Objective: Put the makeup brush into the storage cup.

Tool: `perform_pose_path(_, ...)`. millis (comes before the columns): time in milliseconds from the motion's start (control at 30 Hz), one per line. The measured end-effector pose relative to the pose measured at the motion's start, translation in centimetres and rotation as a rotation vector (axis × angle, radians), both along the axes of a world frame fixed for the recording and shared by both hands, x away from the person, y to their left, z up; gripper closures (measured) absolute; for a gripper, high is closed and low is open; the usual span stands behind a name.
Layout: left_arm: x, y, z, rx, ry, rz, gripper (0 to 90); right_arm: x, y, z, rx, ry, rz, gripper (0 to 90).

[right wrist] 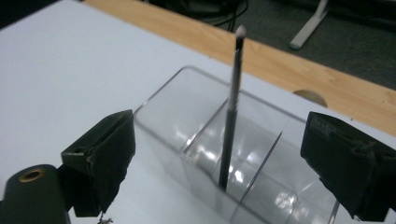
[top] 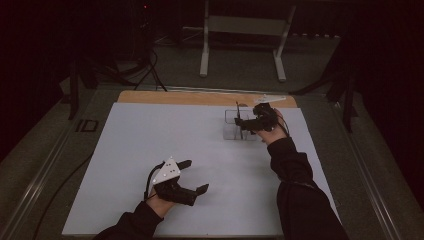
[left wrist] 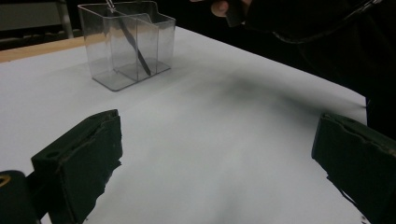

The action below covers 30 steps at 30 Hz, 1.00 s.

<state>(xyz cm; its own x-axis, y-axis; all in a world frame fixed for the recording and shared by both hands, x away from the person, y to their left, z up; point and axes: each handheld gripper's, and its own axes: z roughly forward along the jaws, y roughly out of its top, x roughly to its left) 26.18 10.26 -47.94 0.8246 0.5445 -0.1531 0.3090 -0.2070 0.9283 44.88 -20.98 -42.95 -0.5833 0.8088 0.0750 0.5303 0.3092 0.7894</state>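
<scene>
Pen (right wrist: 231, 126) upright in clear divided organizer (right wrist: 187, 140) | right gripper (right wrist: 219, 154) at organizer, jaws apart astride pen, nothing held | left gripper (top: 192, 176) well short of organizer, jaws apart, idle | risk: jaw clips pen top, tips light organizer.

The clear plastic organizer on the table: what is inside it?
Inside the clear plastic organizer one thin dark pen stands leaning in a compartment. The other visible compartments look empty. Its far corner in the high view is covered by the right gripper.
</scene>
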Motion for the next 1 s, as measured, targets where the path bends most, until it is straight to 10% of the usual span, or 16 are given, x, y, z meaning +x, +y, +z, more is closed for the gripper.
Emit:
perform_pose_path(233, 0.0, 0.0, 0.1, 0.004, 0.003, -0.006, 3.0, -1.2, 0.0, 0.4, -0.107, -0.037, 0.032, 9.7)
perform_pose_path(1000, 0.6, 0.0, 0.6, 0.035, 0.035, -0.114, 2.3, -8.6, -0.8, -2.7, -0.179, -0.006, 0.195, 12.1)
